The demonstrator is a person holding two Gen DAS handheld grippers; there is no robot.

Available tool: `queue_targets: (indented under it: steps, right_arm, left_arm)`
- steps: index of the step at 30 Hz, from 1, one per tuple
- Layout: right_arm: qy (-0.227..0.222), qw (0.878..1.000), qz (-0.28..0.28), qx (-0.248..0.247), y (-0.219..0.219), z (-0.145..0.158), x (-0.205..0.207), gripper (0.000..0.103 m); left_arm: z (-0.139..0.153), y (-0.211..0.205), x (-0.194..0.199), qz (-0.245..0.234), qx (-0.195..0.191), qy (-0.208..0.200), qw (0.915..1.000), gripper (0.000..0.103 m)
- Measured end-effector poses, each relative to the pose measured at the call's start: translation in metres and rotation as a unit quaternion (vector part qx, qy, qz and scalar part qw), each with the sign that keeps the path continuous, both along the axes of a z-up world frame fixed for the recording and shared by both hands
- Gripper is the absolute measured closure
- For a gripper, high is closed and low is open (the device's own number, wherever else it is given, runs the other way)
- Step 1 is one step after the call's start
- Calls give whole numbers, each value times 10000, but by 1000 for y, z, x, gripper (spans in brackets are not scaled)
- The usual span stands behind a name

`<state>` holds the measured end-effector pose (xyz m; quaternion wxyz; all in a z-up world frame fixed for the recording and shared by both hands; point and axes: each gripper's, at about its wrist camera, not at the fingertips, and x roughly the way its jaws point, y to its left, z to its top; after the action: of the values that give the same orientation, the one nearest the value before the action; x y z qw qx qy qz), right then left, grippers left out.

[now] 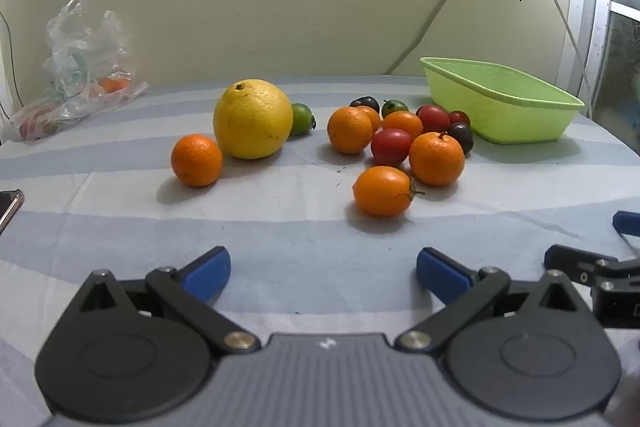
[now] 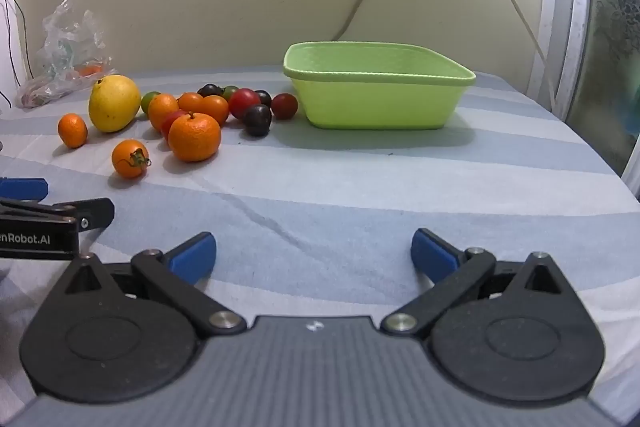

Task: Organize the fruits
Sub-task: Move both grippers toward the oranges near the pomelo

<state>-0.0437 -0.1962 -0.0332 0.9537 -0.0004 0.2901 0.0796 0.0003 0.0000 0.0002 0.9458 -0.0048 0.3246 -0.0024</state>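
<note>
Our left gripper [image 1: 323, 273] stands wide, its blue pads [image 1: 208, 273] spread with nothing between them, hovering over the striped cloth [image 1: 280, 235] that covers the worktop. Our right gripper [image 2: 313, 255] is just as wide and just as empty, and its finger shows at 3 o'clock in the left wrist view.

From the left wrist, the fruit lies ahead, at about 12 o'clock. The big yellow citrus [image 1: 253, 119] sits on the cloth with a small mandarin [image 1: 197, 160] just beside it at its 8 o'clock and a green tomato [image 1: 302, 119] just behind at its 3 o'clock. Right of these we see a tight cluster – mandarins [image 1: 436, 159], red tomatoes [image 1: 391, 147] and dark tomatoes [image 1: 462, 135] touching one another. An orange tomato [image 1: 383, 191] with its stem lies near the cluster's 6 o'clock, a little apart.

The green basket [image 1: 500, 115] stands at 2 o'clock, just beside the cluster; in the right wrist view it sits near 12 o'clock, and what we see of its inside holds no fruit.

At 10 o'clock, against the wall, a crumpled plastic bag [image 1: 80, 67] rests – something orange shows inside it. The corner of a phone [image 1: 10, 205] peeks in at 9 o'clock.
</note>
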Motion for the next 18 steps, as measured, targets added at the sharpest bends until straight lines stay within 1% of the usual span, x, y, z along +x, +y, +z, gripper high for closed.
queue_targets:
  steps: [4, 5, 11, 12, 13, 18]
  right_arm:
    - [0, 10000, -7, 19, -2, 1, 2, 0]
    - [-79, 9999, 48, 76, -2, 0, -5, 0]
    - [-58, 9999, 54, 126, -3, 1, -4, 0]
    - [-59, 9999, 60, 125, -3, 1, -4, 0]
    - [-59, 9999, 68, 115, -3, 2, -5, 0]
    - [-50, 9999, 120, 40, -1, 1, -7, 0]
  left_arm:
    - [1, 3, -1, -70, -8, -27, 10000, 0]
    - [-2, 0, -4, 32, 96, -50, 9999, 0]
    - [-4, -3, -6, 24, 139, 17, 9999, 0]
    - [-4, -3, -7, -3, 138, 21, 9999, 0]
    - [-2, 0, 0, -46, 119, 85, 9999, 0]
    - [0, 8, -8, -307, -3, 48, 9995, 0]
